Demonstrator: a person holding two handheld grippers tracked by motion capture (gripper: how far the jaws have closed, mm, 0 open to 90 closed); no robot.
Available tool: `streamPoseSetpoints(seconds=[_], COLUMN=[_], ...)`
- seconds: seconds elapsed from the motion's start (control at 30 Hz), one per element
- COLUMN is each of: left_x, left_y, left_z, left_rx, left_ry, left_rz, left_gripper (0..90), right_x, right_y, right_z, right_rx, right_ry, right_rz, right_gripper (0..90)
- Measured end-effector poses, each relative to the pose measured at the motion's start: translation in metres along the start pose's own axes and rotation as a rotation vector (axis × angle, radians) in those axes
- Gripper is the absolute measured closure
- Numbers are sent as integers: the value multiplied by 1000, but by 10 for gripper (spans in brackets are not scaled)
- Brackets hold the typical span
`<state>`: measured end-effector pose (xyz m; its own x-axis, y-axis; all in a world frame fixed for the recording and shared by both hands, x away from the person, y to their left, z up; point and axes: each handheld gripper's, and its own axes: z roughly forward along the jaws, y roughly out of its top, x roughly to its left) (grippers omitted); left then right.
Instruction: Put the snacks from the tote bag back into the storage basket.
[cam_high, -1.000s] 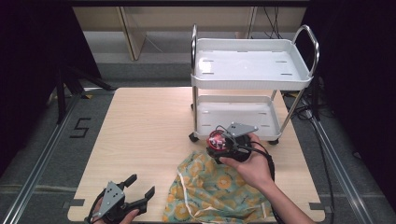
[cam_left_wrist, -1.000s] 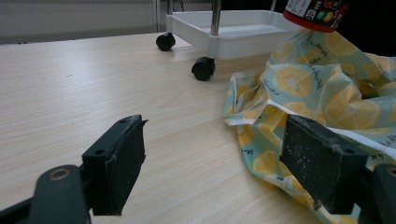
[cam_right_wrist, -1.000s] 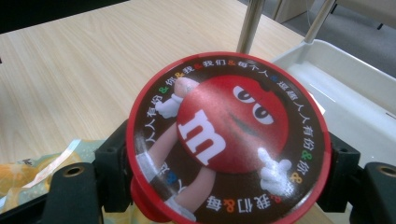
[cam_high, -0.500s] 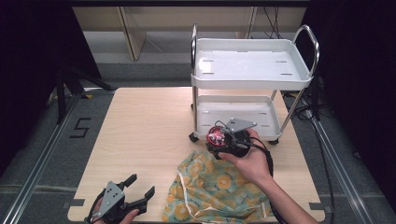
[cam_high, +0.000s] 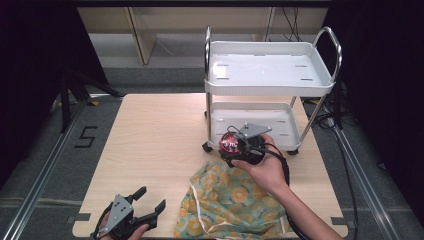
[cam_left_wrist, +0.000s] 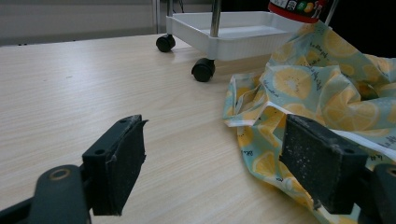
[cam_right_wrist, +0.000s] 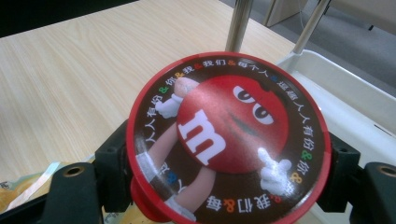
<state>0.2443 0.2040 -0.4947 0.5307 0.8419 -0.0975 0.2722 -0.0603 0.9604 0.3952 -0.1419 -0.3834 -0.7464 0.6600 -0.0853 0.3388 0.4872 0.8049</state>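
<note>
My right tool (cam_high: 235, 147) is clamped on a round red candy tin (cam_right_wrist: 229, 140), its two jaws pressing the tin's sides; the lid with the red cartoon figure faces my right gripper view. From the high view I see the tin (cam_high: 230, 143) held above the surface (cam_high: 150, 135), over the far edge of a yellow-and-teal lemon-print cloth bag (cam_high: 235, 205) and just in front of the white two-tier cart (cam_high: 270, 75), near its lower tray. My left tool (cam_high: 142, 207) sits at the near left edge of the surface with its jaws spread wide and nothing between them. Through its own view I see the bag (cam_left_wrist: 317, 88) just beside the right jaw, and the cart's black wheels (cam_left_wrist: 203, 70) standing on the surface beyond.
</note>
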Motion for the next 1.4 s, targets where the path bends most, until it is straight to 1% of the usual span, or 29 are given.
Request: streamPoseSetpoints(seconds=[0.03,0.27,0.33,0.4,0.47,0.53,0.63,0.7,0.73,0.8,0.83,0.9,0.97,1.0,1.03,1.07,1.13,1.17,1.23,1.27,1.3,1.33,1.4], left_x=[0,0,0,0,0,0,0,0,0,0,0,0,0,0,0,0,0,0,0,0,0,0,0], left_y=[0,0,0,0,0,0,0,0,0,0,0,0,0,0,0,0,0,0,0,0,0,0,0], left_z=[0,0,0,0,0,0,0,-1,-1,-1,0,-1,-1,-1,-1,-1,-1,-1,-1,-1,-1,-1,-1], left_rx=[0,0,-1,-1,-1,-2,-2,4,4,1,-9,3,3,4,-1,4,3,-1,2,4,2,4,4], left_ry=[-1,-3,-1,-1,-1,-2,-3,2,2,-1,-6,1,2,2,-1,3,2,-1,1,2,2,2,1], left_rz=[-2,2,-1,0,-1,0,2,1,1,2,1,1,2,2,1,0,1,2,1,2,1,2,2], left_gripper=[210,210,210,210,210,210,210,210,210,210,210,210,210,210,210,210,210,210,210,210,210,210,210], right_x=[0,-2,-3,-3,-4,-4,-5,-5,-6,-5,-6,-6,-6,-7,-7,-8,-9,-8,-10,-9,-10,-11,-11], right_y=[0,0,1,1,1,1,2,2,2,2,2,2,3,3,3,4,4,4,5,5,5,6,6], right_z=[0,2,3,4,4,5,6,7,7,8,8,8,9,9,8,8,9,9,11,11,10,12,12], right_rx=[3,6,-2,-1,1,7,6,9,5,4,3,3,0,-9,6,4,-1,6,1,7,13,8,2], right_ry=[-11,-13,-18,-13,-27,-17,-19,-21,-19,-16,-16,-23,-21,-27,-30,-34,-39,-38,-35,-41,-39,-34,-33], right_rz=[8,7,4,6,5,21,8,20,9,10,10,14,10,0,13,5,12,28,16,31,30,17,17], right_gripper=[264,264,264,264,264,264,264,264,264,264,264,264,264,264,264,264,264,264,264,264,264,264,264])
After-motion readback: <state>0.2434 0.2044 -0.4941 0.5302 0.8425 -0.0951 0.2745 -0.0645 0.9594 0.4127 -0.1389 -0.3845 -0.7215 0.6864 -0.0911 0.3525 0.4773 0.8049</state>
